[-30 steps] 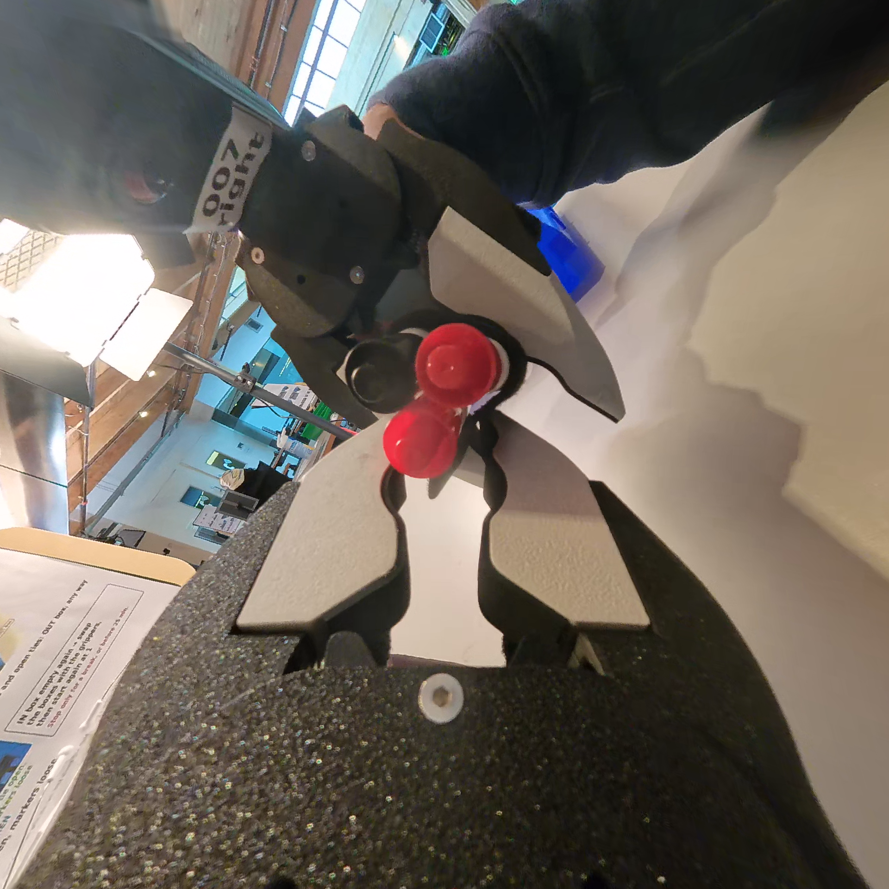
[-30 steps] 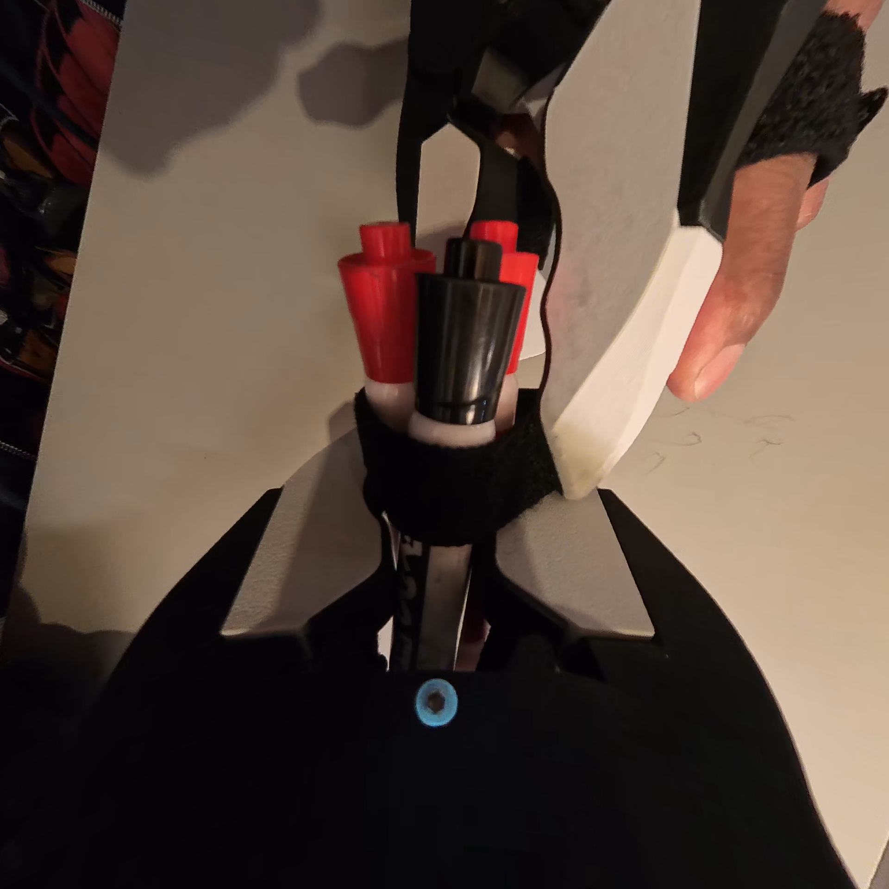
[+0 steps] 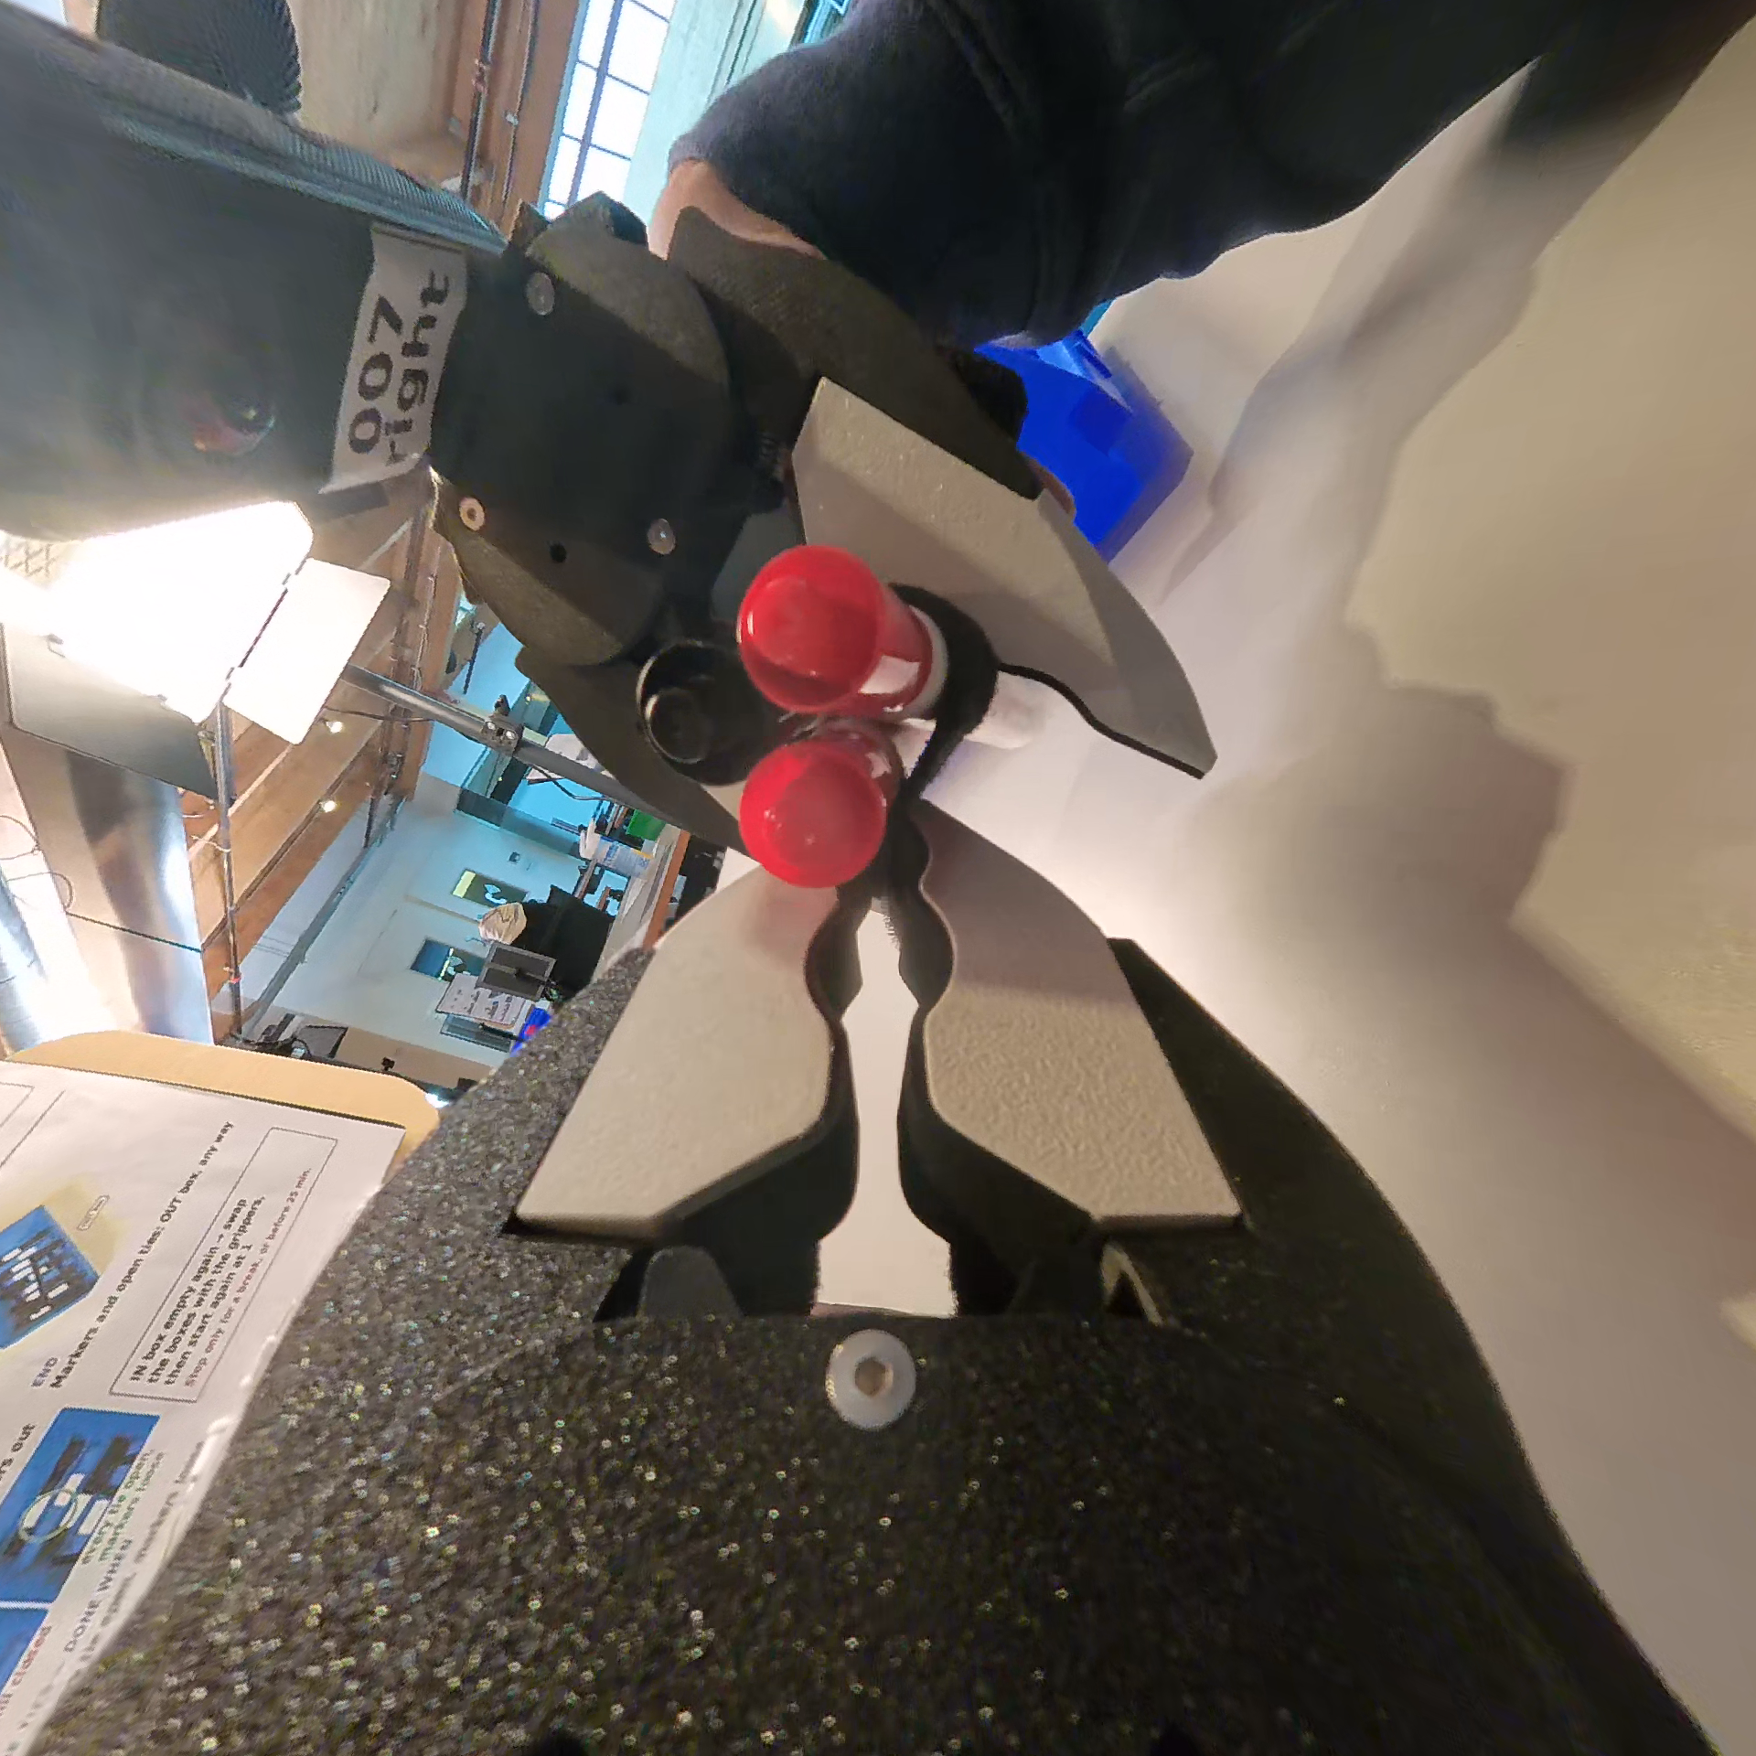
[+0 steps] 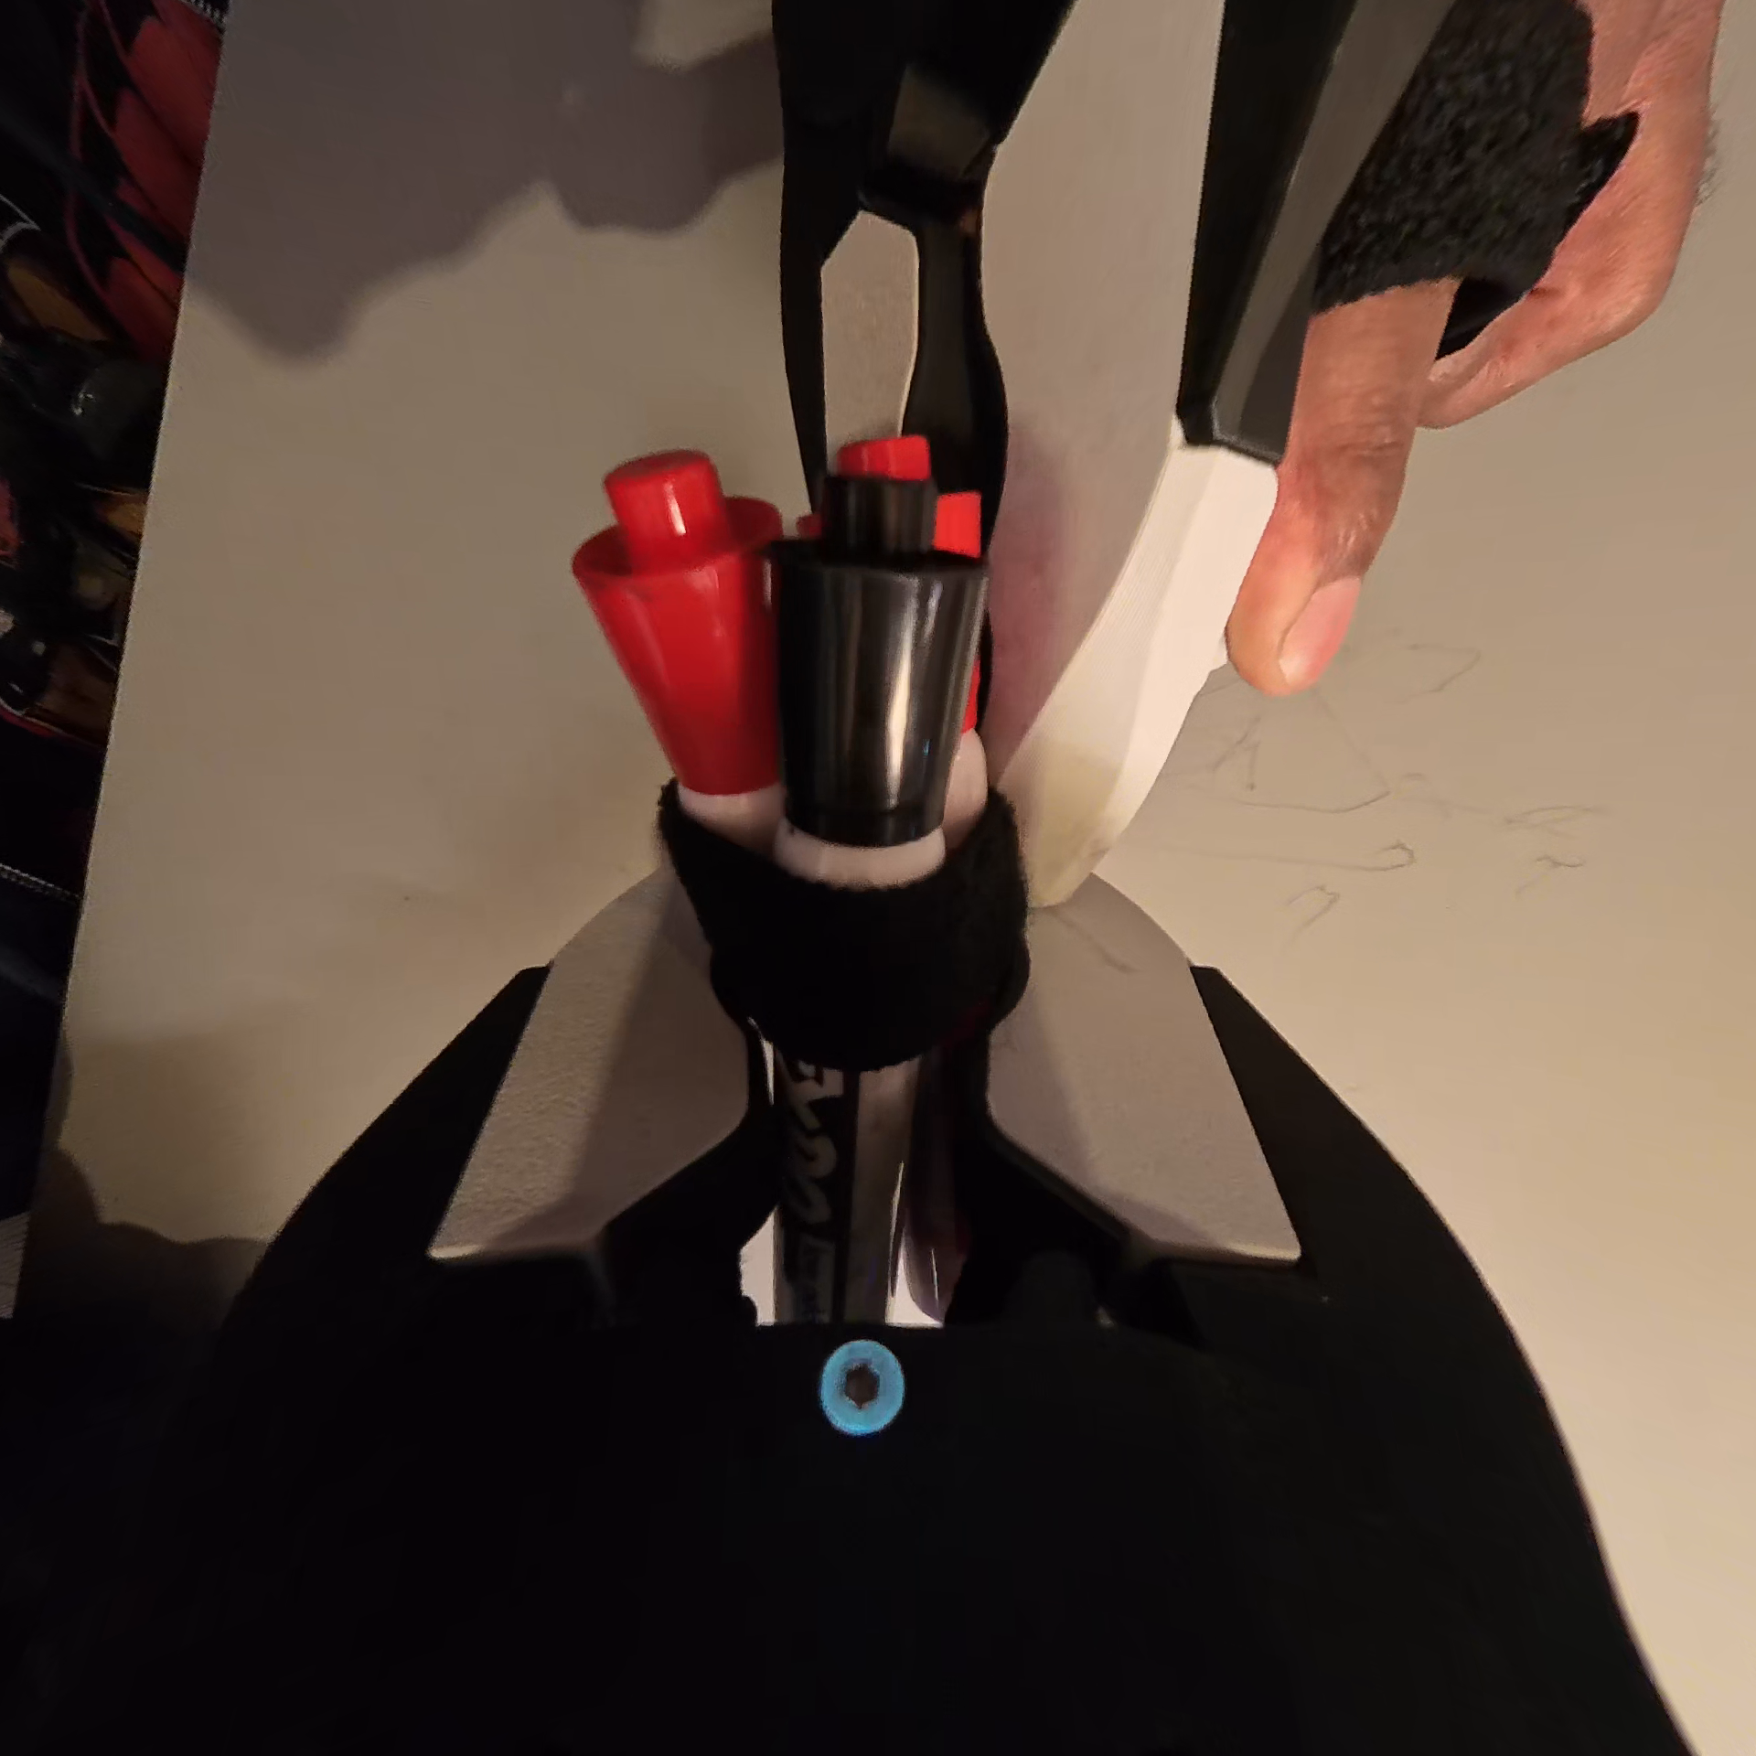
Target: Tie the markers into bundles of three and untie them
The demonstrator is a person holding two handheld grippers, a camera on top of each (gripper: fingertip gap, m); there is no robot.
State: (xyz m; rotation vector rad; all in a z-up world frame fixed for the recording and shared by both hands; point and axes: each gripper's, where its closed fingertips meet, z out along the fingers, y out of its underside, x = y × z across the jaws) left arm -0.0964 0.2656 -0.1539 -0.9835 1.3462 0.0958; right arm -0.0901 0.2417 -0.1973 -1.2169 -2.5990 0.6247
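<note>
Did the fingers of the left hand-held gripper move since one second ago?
Yes. Its fingers came inward, toward the line above the body screw, narrowing onto the black strap.

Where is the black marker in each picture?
Left wrist view: the black marker shows cap-end on, just left of the two red caps, above the left gripper.
Right wrist view: the black marker stands at centre, held in the right gripper.
Shared landmark: the black strap around the bundle.
</note>
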